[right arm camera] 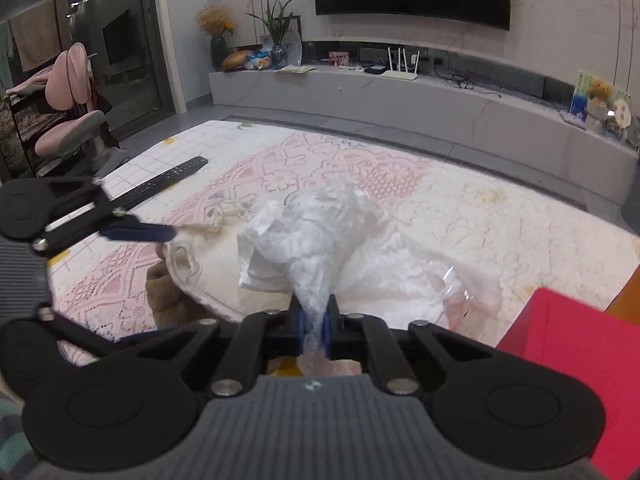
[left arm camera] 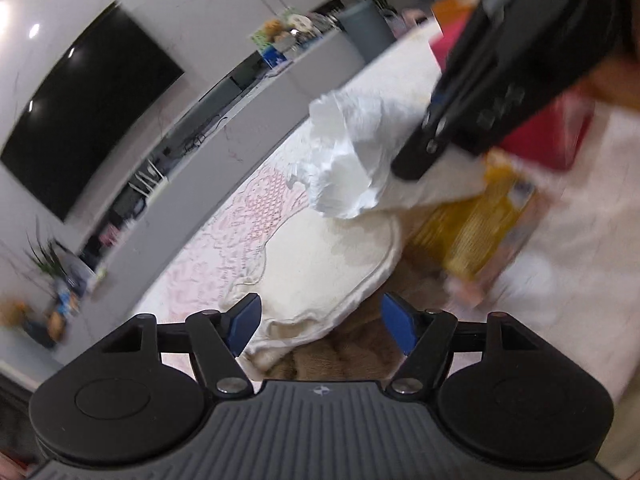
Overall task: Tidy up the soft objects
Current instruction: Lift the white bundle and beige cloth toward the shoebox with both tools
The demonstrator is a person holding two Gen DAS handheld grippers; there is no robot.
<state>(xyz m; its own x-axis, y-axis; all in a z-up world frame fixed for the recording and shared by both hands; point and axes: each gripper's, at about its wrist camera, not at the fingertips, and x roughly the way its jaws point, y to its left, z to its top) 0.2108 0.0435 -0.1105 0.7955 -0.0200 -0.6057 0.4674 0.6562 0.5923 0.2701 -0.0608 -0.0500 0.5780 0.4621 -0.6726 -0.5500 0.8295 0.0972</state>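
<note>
At the far left of the right wrist view, a remote control (right arm camera: 168, 180) is seen lying on the patterned mat (right arm camera: 360, 168). Next to it the left claw (right arm camera: 160, 244) is held spread wide, nothing between its blue pads (right arm camera: 138, 232), just above a cream cloth (right arm camera: 208, 280) that is draped over a brown plush thing (right arm camera: 168, 304). In the left wrist view the same cloth (left arm camera: 320, 272) is seen directly ahead of the spread fingers, with the brown plush (left arm camera: 344, 356) between and below them. Further right, a crumpled clear plastic bag (right arm camera: 316, 240) is pinched by its neck in the right claw (right arm camera: 315, 326), whose pads are pressed together on it; the bag's bulk stands up and away from the claw, along the fingers' line. At the far right a red box (right arm camera: 568, 344) is seen, just beside the right claw. The bag is thus nearer the box than anything the left claw could reach, so the right hand is judged better placed for stowing it.
</note>
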